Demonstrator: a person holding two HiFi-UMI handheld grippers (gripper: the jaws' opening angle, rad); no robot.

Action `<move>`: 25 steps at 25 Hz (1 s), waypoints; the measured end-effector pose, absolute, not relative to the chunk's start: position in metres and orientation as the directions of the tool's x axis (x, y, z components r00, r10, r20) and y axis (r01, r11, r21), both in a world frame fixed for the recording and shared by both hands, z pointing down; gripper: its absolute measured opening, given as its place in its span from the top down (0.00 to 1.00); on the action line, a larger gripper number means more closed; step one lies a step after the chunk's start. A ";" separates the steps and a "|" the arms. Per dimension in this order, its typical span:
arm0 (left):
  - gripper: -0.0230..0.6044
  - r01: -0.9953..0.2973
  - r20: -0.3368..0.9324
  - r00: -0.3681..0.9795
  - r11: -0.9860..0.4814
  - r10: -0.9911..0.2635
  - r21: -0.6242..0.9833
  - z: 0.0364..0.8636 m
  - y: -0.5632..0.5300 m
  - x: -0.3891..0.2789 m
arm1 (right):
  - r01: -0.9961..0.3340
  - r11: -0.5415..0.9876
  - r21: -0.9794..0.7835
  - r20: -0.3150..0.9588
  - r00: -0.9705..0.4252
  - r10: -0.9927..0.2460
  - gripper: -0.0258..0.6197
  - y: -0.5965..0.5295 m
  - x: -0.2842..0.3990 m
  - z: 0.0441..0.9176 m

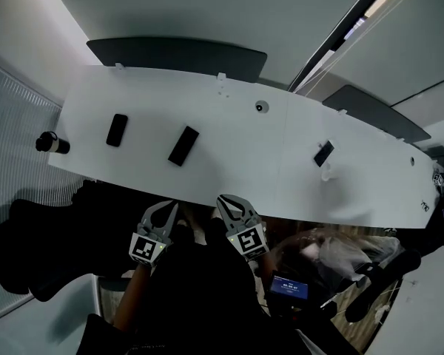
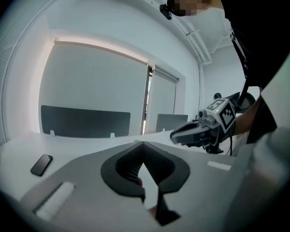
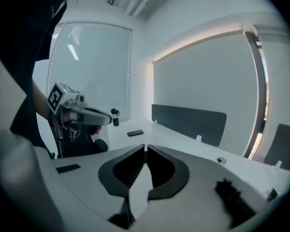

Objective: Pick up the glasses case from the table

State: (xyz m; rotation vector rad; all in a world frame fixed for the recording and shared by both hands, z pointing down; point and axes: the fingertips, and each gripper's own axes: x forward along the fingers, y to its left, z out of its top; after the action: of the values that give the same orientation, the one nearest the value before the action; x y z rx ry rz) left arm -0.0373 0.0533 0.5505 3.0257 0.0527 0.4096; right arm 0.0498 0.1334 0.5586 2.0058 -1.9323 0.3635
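On the white table (image 1: 229, 154) lies a black oblong glasses case (image 1: 183, 146), left of the middle. A shorter flat black thing (image 1: 117, 129), perhaps a phone, lies further left; in the left gripper view it shows as a flat black slab (image 2: 41, 164). Both grippers hang side by side just off the table's near edge, well short of the case. My left gripper (image 1: 163, 206) is shut and empty, as its own view shows (image 2: 142, 142). My right gripper (image 1: 224, 199) is shut and empty too (image 3: 146, 147). Each gripper appears in the other's view, the right gripper (image 2: 176, 136) and the left gripper (image 3: 108, 116).
A dark bottle (image 1: 52, 143) stands at the table's left end, also seen as a bottle (image 3: 115, 116). A phone on a small stand (image 1: 323, 154) is right of the middle. Dark divider panels (image 1: 177, 54) line the far edge. Dark chairs and clutter (image 1: 340, 272) crowd the near side.
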 end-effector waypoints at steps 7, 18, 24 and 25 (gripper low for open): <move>0.96 -0.008 0.294 0.955 -0.986 0.042 0.166 0.571 0.036 -0.032 | -0.964 0.157 0.214 0.516 -0.024 -0.856 0.95 0.106 0.051 0.577; 0.96 -0.099 0.212 0.976 -0.965 -0.047 0.245 0.556 -0.015 -0.034 | -0.573 0.651 0.498 0.677 -0.211 -0.705 0.94 0.036 0.043 0.609; 0.96 -0.240 0.221 0.960 -0.916 -0.174 0.322 0.559 -0.029 -0.060 | -0.309 0.818 0.485 0.778 -0.273 -0.565 0.93 0.011 0.036 0.657; 0.96 -0.260 0.225 0.955 -0.912 -0.194 0.318 0.560 -0.035 -0.065 | -0.281 0.829 0.484 0.786 -0.277 -0.553 0.92 0.003 0.037 0.663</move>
State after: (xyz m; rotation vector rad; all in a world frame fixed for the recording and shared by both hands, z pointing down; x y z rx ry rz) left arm -0.0650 -0.0352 0.5597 2.7579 -0.3308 0.2686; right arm 0.0372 0.0033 0.6625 0.6277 -1.8760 -0.2991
